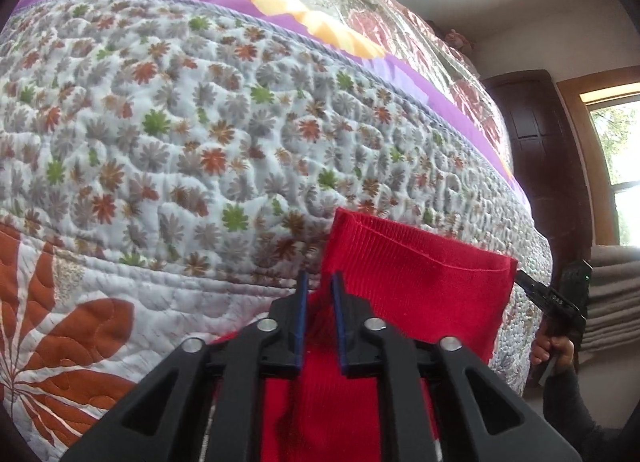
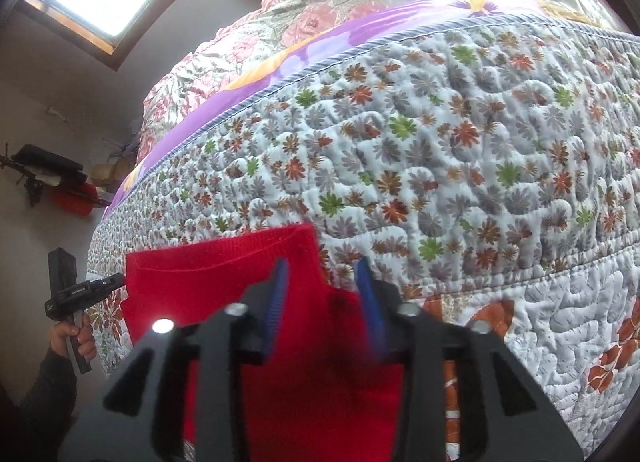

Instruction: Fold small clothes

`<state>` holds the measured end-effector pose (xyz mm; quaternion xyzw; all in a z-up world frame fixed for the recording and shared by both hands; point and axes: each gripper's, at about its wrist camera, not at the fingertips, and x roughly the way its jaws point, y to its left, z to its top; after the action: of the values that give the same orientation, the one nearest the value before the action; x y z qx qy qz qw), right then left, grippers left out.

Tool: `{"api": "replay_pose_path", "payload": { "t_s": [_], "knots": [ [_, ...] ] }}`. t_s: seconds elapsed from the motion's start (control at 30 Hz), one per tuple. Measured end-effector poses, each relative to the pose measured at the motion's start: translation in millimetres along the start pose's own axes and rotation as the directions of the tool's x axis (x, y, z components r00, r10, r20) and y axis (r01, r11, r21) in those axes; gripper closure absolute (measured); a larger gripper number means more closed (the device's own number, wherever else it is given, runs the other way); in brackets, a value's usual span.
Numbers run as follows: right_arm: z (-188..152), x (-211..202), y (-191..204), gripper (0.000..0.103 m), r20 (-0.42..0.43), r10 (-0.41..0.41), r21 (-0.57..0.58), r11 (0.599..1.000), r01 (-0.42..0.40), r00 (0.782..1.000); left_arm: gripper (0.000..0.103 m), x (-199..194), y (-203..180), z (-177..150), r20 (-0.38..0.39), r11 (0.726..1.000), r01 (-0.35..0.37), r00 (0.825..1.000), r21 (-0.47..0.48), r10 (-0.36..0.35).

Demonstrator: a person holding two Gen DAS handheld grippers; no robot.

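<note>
A small red knit garment (image 1: 420,274) hangs stretched between two hand-held grippers in front of a bed. It looks like the start of a fold: the piece is lifted by its two top corners and not yet laid down.

The left gripper (image 1: 320,286) pinches one top corner; its blue-padded jaws stand narrowly apart with red cloth between them. From the other camera, the right gripper (image 2: 322,276) has its jaws a little wider, with the opposite corner of the garment running between them; whether they press it firmly I cannot tell.

The fabric is finely ribbed, soft and limp, with a stitched hem (image 1: 400,240) along its top edge, sagging slightly in the middle.

Behind it lies a puffy quilted bedspread (image 1: 200,134), pale with small rust, grey and green flowers.

Next, I judge, the garment needs lowering flat onto the bed, both corners kept level.
</note>
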<state>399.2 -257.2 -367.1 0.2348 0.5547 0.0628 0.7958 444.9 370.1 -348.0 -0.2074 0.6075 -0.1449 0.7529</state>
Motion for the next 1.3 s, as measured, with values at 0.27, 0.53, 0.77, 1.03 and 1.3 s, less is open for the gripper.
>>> {"api": "replay_pose_path", "payload": {
  "t_s": [0.27, 0.53, 0.77, 1.03, 1.3],
  "knots": [
    [-45.9, -2.6, -1.6, 0.064, -0.062, 0.233, 0.085, 0.97, -0.227, 0.971, 0.069, -21.8, -11.3, -59.1, 0.039, 0.945, 0.327, 0.944, -0.002, -0.326],
    [-63.4, 32.7, -44.8, 0.082, -0.087, 0.344, 0.219, 0.922, -0.319, 0.935, 0.081, 18.8, 24.5, -87.0, -0.014, 0.941, 0.322, 0.946, -0.108, -0.325],
    [-98.1, -1.2, -26.8, 0.062, -0.139, 0.405, 0.178, 0.908, -0.38, 0.904, 0.079, -21.7, 20.1, -124.4, 0.019, 0.881, 0.467, 0.884, -0.08, -0.467],
    [-142.5, 23.7, -52.8, 0.093, -0.21, 0.395, 0.24, 0.908, -0.344, 0.894, 0.095, 15.5, 54.3, -158.0, -0.071, 0.932, 0.322, 0.939, -0.164, -0.337],
    [-176.8, 3.4, -31.4, 0.068, -0.327, 0.358, 0.131, 0.934, -0.333, 0.875, 0.089, -6.2, 33.5, -200.8, -0.111, 0.92, 0.37, 0.917, -0.125, -0.384]
  ]
}}
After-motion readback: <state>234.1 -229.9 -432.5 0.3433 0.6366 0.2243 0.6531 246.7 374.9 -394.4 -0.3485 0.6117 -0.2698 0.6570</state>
